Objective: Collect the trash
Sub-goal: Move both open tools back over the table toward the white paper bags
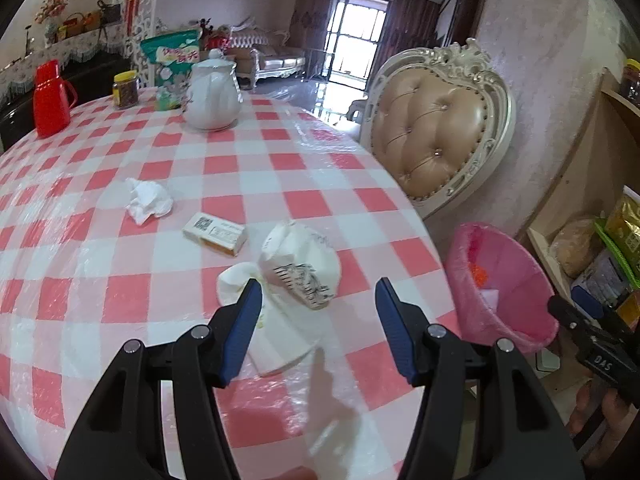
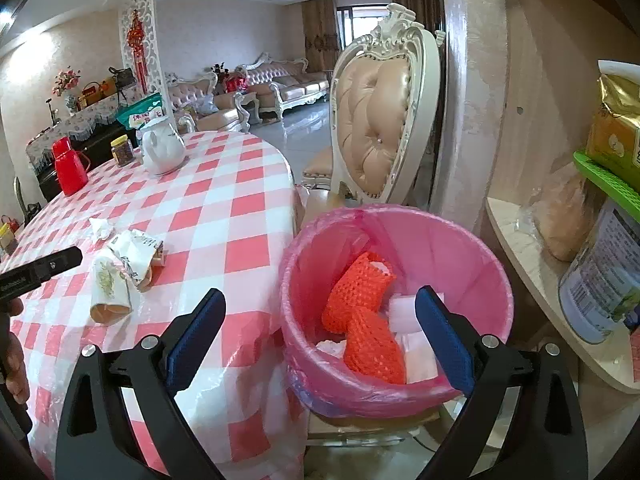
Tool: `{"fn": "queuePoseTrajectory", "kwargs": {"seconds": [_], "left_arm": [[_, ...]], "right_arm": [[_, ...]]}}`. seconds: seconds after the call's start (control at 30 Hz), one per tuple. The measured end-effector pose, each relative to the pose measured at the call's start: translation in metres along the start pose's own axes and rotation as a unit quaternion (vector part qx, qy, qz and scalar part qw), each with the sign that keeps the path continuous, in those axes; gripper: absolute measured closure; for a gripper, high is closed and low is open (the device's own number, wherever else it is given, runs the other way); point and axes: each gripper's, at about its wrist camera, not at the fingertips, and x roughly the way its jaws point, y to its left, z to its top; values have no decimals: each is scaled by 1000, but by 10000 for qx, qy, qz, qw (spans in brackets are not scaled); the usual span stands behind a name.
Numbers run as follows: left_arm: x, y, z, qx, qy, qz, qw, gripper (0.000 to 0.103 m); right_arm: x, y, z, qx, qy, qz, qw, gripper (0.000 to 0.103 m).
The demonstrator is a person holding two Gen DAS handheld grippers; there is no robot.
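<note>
My left gripper [image 1: 318, 292] is open and empty, hovering just above two crushed paper cups [image 1: 298, 268] on the checked table [image 1: 160, 288]. A small white-and-orange box [image 1: 215, 234] and a crumpled tissue [image 1: 148, 200] lie farther back. My right gripper [image 2: 320, 308] is open and empty over the rim of the pink-lined trash bin [image 2: 400, 240], which holds orange netting [image 2: 368, 320] and white scraps. The cups [image 2: 120, 272] and tissue [image 2: 100, 228] also show in the right wrist view, and so does the bin [image 1: 500, 280] in the left wrist view.
A white teapot [image 1: 212, 96], red flask [image 1: 50, 100], jar [image 1: 126, 90] and snack bag [image 1: 172, 68] stand at the table's far side. A tufted chair [image 1: 436, 132] stands behind the bin. A shelf [image 2: 560, 280] with packages is at the right.
</note>
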Motion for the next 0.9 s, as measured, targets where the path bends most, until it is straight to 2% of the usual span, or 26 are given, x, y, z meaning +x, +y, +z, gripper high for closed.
{"fn": "queuePoseTrajectory", "kwargs": {"seconds": [0.73,0.9], "left_arm": [[68,35,-6,-435,848,461,9944,46],[80,36,-6,-360,988,550,9929,53]], "right_arm": [[21,20,-1,-166,176,211,9995,12],[28,29,0,-227,225,281,9991,12]]}}
